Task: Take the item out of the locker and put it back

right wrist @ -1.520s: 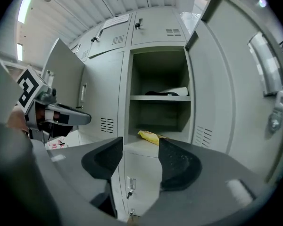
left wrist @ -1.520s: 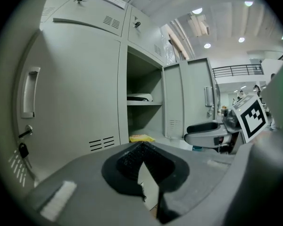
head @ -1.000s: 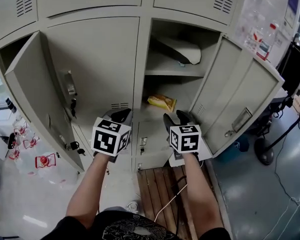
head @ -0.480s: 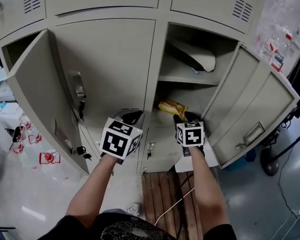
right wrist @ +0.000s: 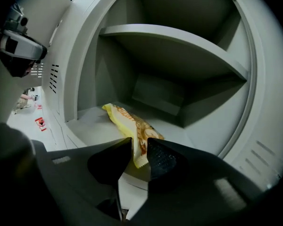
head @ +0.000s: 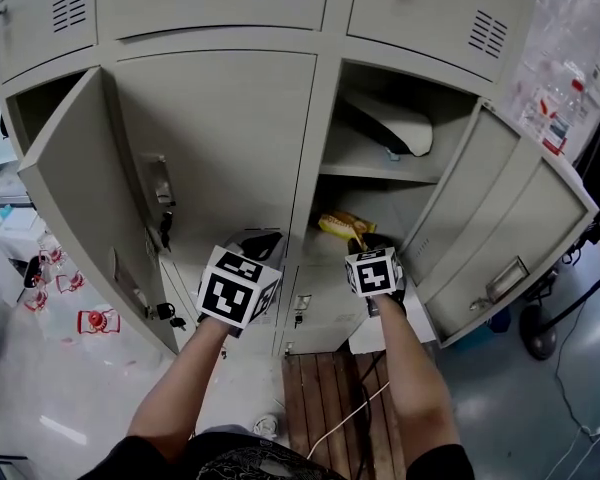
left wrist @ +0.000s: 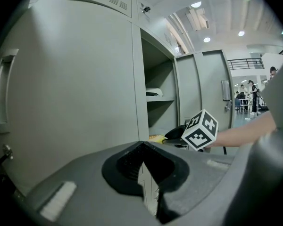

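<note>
The open locker [head: 395, 203] has its door [head: 460, 203] swung wide to the right, out of the way. A shelf [right wrist: 179, 51] makes a low roof inside. Under it only a yellow snack bag [right wrist: 127, 121] lies, with bare floor around and behind it. The right gripper [right wrist: 139, 147] fits at the mouth. A closed door [head: 220, 138] blocks the left gripper [left wrist: 144, 160]. Another open door [head: 80, 198] sticks out far left.

Left gripper [left wrist: 143, 149], right gripper [right wrist: 139, 147] (2 black-white cubes [head: 238, 286]), dark shirt [head: 265, 460]
</note>
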A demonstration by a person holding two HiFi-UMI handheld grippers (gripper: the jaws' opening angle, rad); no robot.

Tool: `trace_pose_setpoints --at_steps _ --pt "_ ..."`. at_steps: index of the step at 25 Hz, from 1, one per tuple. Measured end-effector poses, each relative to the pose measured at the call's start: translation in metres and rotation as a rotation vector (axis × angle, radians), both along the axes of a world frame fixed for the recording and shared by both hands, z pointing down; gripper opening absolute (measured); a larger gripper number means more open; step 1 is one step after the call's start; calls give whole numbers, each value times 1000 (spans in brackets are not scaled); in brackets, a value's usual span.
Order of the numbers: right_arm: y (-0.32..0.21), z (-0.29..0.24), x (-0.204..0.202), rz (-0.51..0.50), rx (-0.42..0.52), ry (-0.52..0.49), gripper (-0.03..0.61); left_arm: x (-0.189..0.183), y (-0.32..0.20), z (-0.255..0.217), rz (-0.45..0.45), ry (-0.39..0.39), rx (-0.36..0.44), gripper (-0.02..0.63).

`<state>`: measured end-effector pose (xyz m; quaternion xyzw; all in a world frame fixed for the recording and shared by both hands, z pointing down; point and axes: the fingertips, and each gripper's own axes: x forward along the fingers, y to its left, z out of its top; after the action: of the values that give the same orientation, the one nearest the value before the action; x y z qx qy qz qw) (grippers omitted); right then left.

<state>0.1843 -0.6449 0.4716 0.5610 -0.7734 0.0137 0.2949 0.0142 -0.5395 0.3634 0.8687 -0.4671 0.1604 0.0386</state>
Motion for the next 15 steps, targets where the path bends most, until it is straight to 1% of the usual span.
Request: trace_pose_setpoints --at_steps 2,6,8,15 --pt "-1 -1 0 6 8 10 106 -2 0 0 -2 0 1 2" --pt "-3 -3 -1 -11 27 34 73 -5 0 2 -4 3 -6 2" --pt "1 -6 0 -1 33 29 50 -5 0 3 -3 4 -7 2" --pt "12 -23 1 22 57 -16 34 -7 4 1 -7 16 -5 1"
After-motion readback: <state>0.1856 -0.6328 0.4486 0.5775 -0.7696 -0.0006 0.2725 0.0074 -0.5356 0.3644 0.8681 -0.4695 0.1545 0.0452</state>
